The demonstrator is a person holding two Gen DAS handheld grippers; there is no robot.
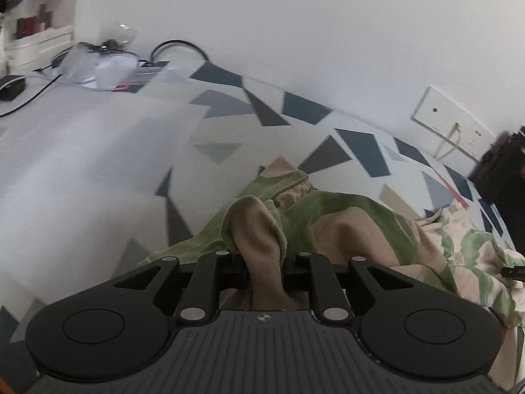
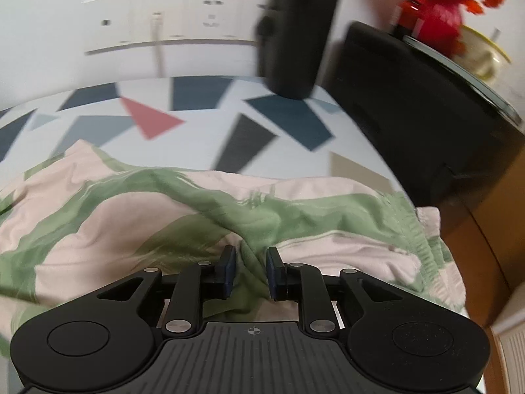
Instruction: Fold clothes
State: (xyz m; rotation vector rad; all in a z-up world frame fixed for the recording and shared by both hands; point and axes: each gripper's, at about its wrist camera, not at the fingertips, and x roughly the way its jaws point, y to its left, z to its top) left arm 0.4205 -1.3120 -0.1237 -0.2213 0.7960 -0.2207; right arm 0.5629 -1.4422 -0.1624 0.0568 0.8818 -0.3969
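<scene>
the garment [image 1: 344, 216], a pink and green piece w/ a leafy print, lies crumpled on the tablecloth [image 1: 295, 115], which is white w/ grey, blue and red triangles. taking the garment as landmark: left gripper [image 1: 262, 262] is at its near edge, jaws clamped together on a pinkish fold w/ green trim that stands up between the pads and bunches above them. right gripper [image 2: 251, 274] sits over the garment's middle in the right wrist view, blue pads [image 2: 228, 272] close either side of a green ridge of cloth; the cloth is pinched up between them, so the fingers look clamped on it, narrow gap only.

beyond the garment, against the wall, a white socket panel [image 2: 170, 19] w/ a white cable [image 2: 158, 46] hanging from it. beyond and to the right of the garment stands a black bottle [image 2: 295, 32], blurred, and beside that a black box-like thing [image 2: 410, 115]; behind it sth red and orange [image 2: 439, 6], too blurred to tell what. far left of the garment in the left wrist view: a frosted sheet [image 1: 82, 151] over the cloth, then black cables [image 1: 177, 46], clear plastic wrapping [image 1: 98, 62] and a white organiser [image 1: 39, 23].
</scene>
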